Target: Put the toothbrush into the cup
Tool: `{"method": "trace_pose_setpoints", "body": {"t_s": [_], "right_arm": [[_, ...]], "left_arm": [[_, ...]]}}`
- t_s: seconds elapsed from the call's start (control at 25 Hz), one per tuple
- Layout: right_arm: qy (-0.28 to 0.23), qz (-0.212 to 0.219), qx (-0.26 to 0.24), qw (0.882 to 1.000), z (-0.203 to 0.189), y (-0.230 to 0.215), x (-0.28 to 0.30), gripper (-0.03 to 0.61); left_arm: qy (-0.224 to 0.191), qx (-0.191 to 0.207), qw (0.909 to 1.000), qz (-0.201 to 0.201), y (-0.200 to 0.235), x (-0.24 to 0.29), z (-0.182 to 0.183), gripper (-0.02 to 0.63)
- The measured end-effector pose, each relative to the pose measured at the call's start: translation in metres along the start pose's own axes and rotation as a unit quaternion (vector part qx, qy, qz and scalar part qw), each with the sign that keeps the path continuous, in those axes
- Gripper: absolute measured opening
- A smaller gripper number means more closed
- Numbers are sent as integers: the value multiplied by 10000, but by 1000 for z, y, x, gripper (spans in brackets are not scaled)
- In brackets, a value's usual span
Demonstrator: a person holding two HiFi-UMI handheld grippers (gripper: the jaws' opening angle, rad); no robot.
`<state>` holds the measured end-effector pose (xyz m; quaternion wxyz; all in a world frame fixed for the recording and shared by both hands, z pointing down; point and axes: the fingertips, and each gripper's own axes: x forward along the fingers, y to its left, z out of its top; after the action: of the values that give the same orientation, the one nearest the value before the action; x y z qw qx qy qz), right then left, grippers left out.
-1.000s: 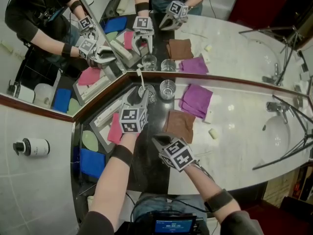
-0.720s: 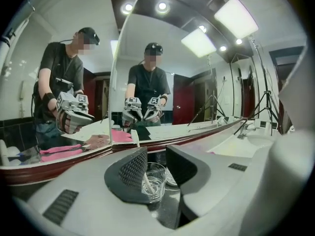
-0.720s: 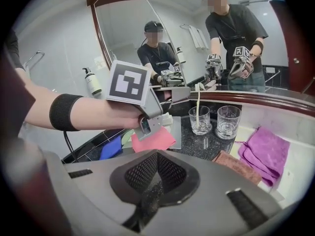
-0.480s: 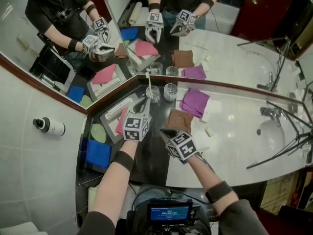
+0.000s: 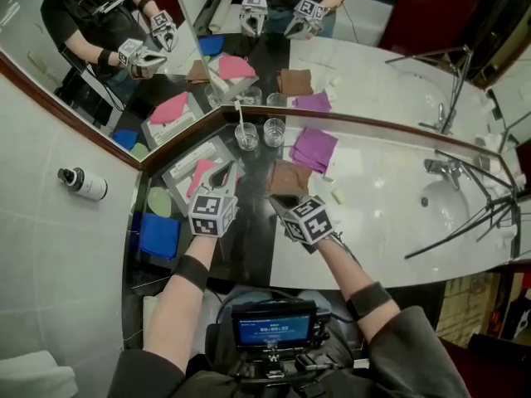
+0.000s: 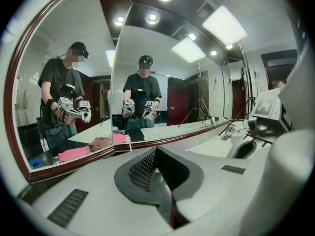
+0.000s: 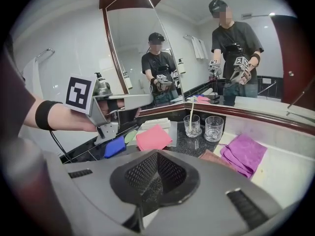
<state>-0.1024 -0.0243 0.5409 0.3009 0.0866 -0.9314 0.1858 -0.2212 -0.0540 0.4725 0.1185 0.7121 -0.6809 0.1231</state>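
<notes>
Now toothbrush stands in cup, well ahead of left gripper w/ jaws just closed, empty.

The toothbrush in the cup is too small to tell bristles from handle. Tripod legs cross the sink at the right end of the desk, hiding part of it.

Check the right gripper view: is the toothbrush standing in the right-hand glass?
No, the toothbrush stands in the left glass, next to the right glass.
</notes>
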Motion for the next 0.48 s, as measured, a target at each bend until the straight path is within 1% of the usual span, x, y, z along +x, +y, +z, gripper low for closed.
{"method": "trace_pose_setpoints", "body": {"t_s": [0.24, 0.48], "right_arm": [[-33, -299, 188, 9994, -19, -19, -35, 14], [18, -592, 380, 9975, -42, -42, -68, 14]], "left_arm": [[35, -113, 9998, -145, -30, -34, -10, 3], [159, -106, 9996, -209, -47, -55, -21, 3]]}}
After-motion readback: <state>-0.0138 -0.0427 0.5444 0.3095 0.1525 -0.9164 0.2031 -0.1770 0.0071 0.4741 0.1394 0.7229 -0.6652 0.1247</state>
